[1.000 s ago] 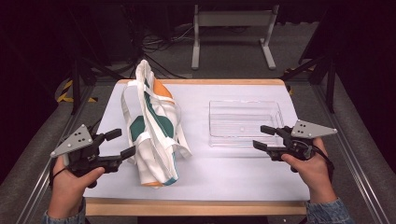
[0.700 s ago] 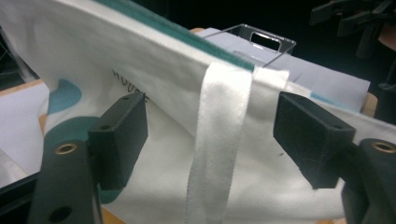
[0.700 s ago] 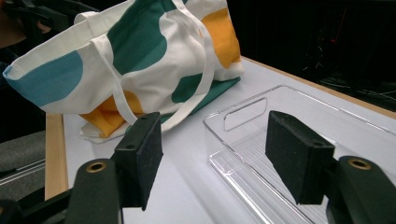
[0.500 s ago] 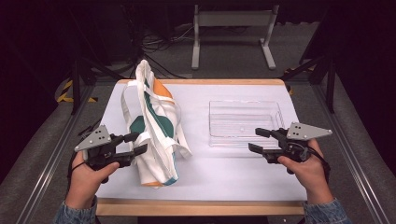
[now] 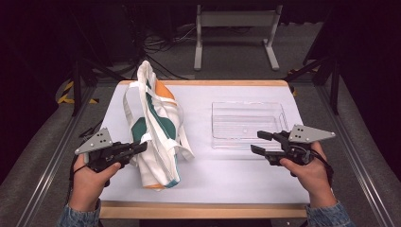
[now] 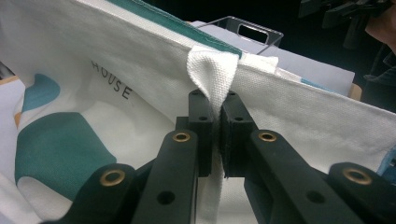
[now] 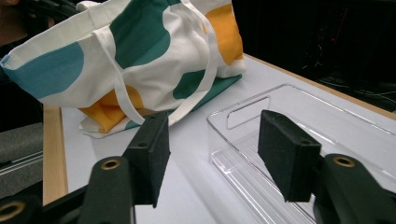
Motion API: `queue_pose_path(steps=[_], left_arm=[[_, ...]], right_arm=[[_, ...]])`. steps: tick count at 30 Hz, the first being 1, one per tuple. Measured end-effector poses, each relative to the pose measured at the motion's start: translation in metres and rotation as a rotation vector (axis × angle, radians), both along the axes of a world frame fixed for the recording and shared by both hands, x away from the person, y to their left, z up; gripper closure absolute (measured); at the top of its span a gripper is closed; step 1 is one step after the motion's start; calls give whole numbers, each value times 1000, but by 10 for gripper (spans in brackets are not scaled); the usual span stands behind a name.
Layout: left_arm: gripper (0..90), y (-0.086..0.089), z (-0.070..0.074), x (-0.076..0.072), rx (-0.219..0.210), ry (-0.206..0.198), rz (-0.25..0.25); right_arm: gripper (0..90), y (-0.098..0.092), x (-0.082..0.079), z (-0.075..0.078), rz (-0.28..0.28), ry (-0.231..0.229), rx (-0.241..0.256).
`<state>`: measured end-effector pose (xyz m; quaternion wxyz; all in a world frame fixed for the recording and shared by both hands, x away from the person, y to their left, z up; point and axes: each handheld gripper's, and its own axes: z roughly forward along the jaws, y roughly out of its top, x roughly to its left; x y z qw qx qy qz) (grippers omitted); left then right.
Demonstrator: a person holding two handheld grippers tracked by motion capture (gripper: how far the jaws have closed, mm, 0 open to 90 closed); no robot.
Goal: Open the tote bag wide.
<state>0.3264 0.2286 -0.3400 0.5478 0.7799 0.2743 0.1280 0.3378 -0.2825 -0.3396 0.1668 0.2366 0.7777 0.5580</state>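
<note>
A white cloth tote bag (image 5: 156, 127) with teal and orange patches lies on the left half of the white table. My left gripper (image 5: 139, 147) is at the bag's near left side, shut on a fold of the bag's white strap (image 6: 210, 74) at the bag's rim; the left gripper view looks into the bag's inside (image 6: 70, 140). My right gripper (image 5: 257, 143) stands open at the near right, just in front of a clear plastic tray (image 5: 248, 124). The right gripper view shows the bag (image 7: 140, 60) and the tray (image 7: 299, 121) beyond its open jaws, nothing between them.
The table has a wooden edge (image 5: 203, 210) at the front. A metal stand (image 5: 234, 33) and cables lie on the floor behind the table. Dark frame posts flank both sides. White table surface (image 5: 227, 175) lies between the hands.
My left gripper moved right to the bag's edge and shut on its strap. My right gripper shifted slightly left toward the tray's front corner, still open.
</note>
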Motion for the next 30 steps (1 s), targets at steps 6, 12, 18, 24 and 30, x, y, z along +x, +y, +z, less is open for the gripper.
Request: queue_pose_path(steps=[6, 12, 18, 24, 30], left_arm=[[853, 2, 1, -1, -14, 4, 15], [852, 1, 2, -2, -25, 10, 22], [851, 1, 2, -2, -26, 3, 20], [849, 1, 2, -1, -27, 4, 16], [849, 1, 2, -2, -27, 6, 13]], right_arm=[[482, 12, -4, 13, 39, -17, -1], [491, 38, -4, 28, 114, -34, -33], [514, 71, 1, 35, 177, -50, -19], [518, 105, 8, 31, 228, -51, -29], [528, 136, 17, 19, 263, -22, -27]])
